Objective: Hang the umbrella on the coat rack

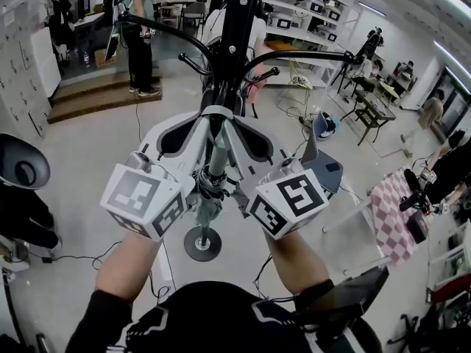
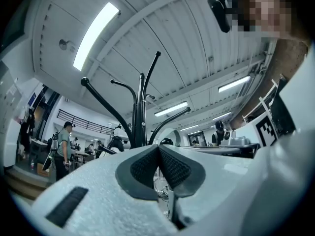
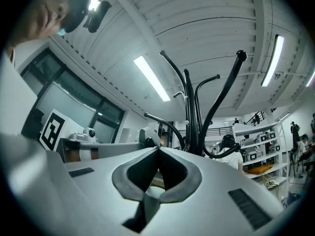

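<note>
Umbrella: folded grey-green fabric umbrella (image 1: 213, 169), upright between both claws, close to the black metal coat rack with curved hooks (image 1: 239, 20).
Right claw (image 3: 158, 149): tips pressed together, umbrella caught in the hollow behind them.
Left claw (image 2: 158, 147): tips together; contents unclear.
Handling: probably light, with a soft, slippery canopy; best taken by the stiff shaft.

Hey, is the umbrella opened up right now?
No, the umbrella is folded into a slim bundle, standing upright close to the pole of the coat rack.
</note>
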Available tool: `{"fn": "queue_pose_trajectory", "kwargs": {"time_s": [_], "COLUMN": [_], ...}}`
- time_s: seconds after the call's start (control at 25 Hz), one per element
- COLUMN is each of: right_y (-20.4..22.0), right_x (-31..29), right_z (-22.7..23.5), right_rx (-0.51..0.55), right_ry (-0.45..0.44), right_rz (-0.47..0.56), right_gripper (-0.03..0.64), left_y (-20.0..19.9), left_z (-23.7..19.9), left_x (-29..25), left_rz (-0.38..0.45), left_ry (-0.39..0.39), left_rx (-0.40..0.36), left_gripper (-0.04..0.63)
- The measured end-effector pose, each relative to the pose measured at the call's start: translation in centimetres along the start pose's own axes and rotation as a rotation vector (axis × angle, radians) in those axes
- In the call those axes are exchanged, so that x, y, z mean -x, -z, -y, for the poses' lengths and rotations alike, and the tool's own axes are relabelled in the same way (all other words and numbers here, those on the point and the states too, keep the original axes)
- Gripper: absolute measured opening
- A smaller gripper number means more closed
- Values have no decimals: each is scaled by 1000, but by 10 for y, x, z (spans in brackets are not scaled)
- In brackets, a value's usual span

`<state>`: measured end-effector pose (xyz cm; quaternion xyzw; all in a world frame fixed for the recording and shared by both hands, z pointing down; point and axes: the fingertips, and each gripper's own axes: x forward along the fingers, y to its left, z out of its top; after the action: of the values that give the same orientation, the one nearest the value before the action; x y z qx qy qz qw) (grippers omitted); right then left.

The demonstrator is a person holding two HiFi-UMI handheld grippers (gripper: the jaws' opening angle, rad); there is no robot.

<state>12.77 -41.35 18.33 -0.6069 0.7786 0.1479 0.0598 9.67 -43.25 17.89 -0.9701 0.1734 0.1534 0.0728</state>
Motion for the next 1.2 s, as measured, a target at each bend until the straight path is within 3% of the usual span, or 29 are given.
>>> {"fn": "queue_pose_trajectory", "kwargs": {"time_s": [0.28,1.2], "right_y": [15,60], "right_x": [-9,-21], "right_z": [15,54], "right_rx": [-13,-63], "right_ry": [44,142], "right_rz": [-18,-84], "right_gripper": [8,8], "left_y": [15,64], "left_z": [-6,-28], "left_x": [-16,-52], "left_rz": [-23,-85], "left_ry": [37,32], "left_rx": [17,44], "left_gripper": [11,11]}}
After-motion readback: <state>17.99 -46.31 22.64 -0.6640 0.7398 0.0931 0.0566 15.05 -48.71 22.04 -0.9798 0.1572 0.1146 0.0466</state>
